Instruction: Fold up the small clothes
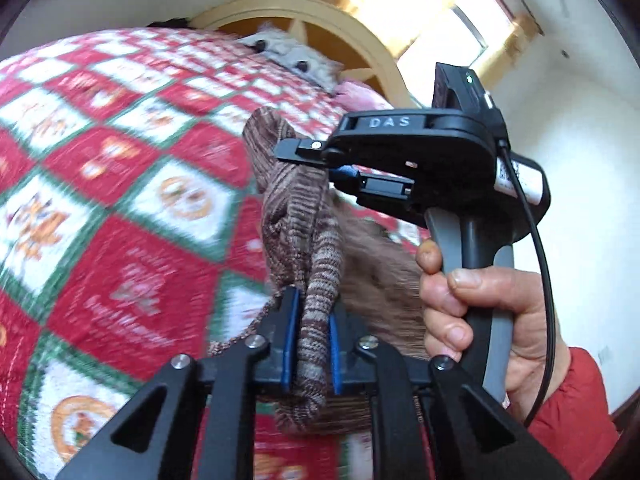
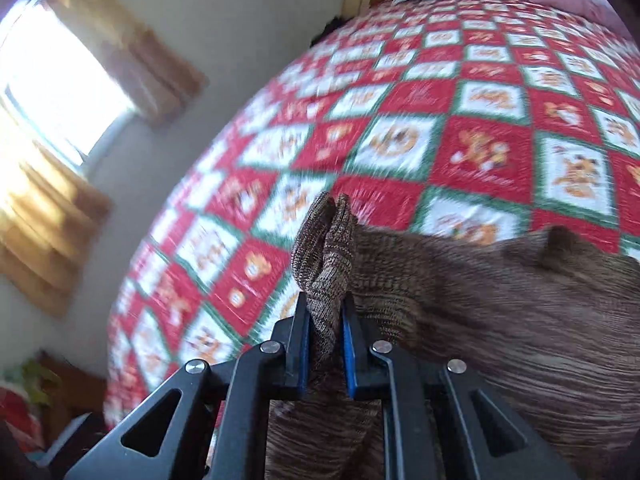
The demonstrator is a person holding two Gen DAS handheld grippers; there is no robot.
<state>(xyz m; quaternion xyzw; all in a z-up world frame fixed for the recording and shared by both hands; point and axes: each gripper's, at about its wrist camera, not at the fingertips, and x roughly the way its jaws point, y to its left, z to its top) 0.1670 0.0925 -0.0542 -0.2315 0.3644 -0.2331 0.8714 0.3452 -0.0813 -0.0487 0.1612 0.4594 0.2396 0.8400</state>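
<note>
Above a bed spread with a red, white and green patchwork quilt (image 1: 120,184), the left claw (image 1: 310,344) is pinched tight on a bunched fold of a small brown knitted garment (image 1: 296,216), which rises in a hump beyond the blue pads. The right claw (image 2: 326,344), held by a hand (image 1: 472,312) in a red sleeve, is likewise clamped on another gathered edge of the same knit, the rest of the cloth trailing off to the right over the quilt. The risk from here appears to lie in the grips themselves: each claw holds a thick wad, not a clean single edge, so layers could slide out unevenly or the garment could twist as it is spread. The heavy blur suggests fast movement, which could tug the loose knit free or stretch it.
</note>
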